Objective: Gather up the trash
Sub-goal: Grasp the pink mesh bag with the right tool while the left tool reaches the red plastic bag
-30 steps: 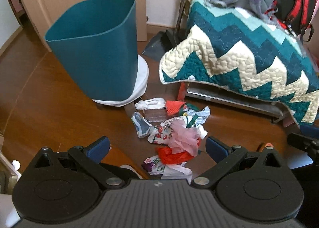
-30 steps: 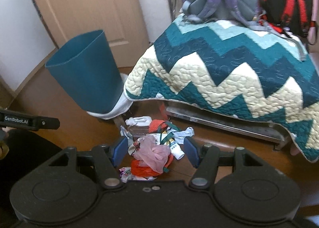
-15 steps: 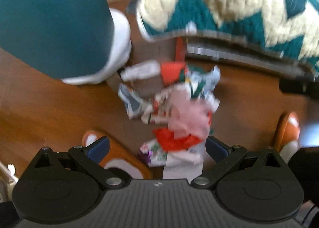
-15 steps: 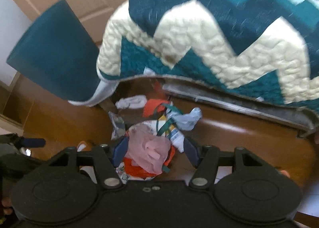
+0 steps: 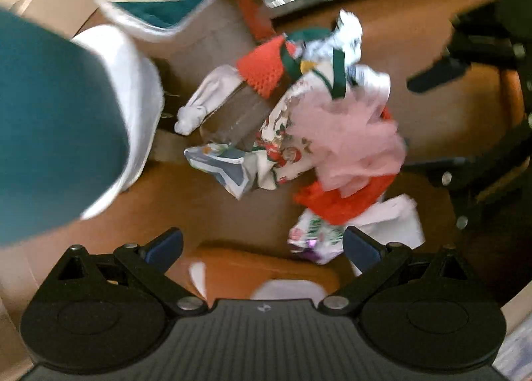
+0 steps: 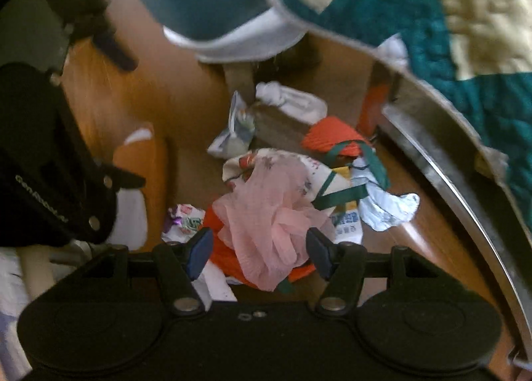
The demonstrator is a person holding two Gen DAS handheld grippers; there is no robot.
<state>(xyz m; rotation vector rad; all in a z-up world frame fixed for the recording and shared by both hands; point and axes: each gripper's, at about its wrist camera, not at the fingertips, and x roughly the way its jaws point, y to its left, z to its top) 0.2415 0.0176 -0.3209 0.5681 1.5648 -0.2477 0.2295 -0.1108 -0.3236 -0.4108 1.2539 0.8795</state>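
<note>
Right wrist view showed the right tongs [image 6: 257, 253] apart, straddling the pink mesh [image 6: 266, 224] atop the floor trash pile. Left tongs [image 5: 262, 246] stood apart, empty. Next move, judged: clamp mesh, carry to bin [image 5: 56, 128].

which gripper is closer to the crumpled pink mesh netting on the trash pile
Right. The right gripper has its open fingers either side of the crumpled pink mesh netting. The left gripper is open over bare floor, with the netting further ahead to its right.
</note>
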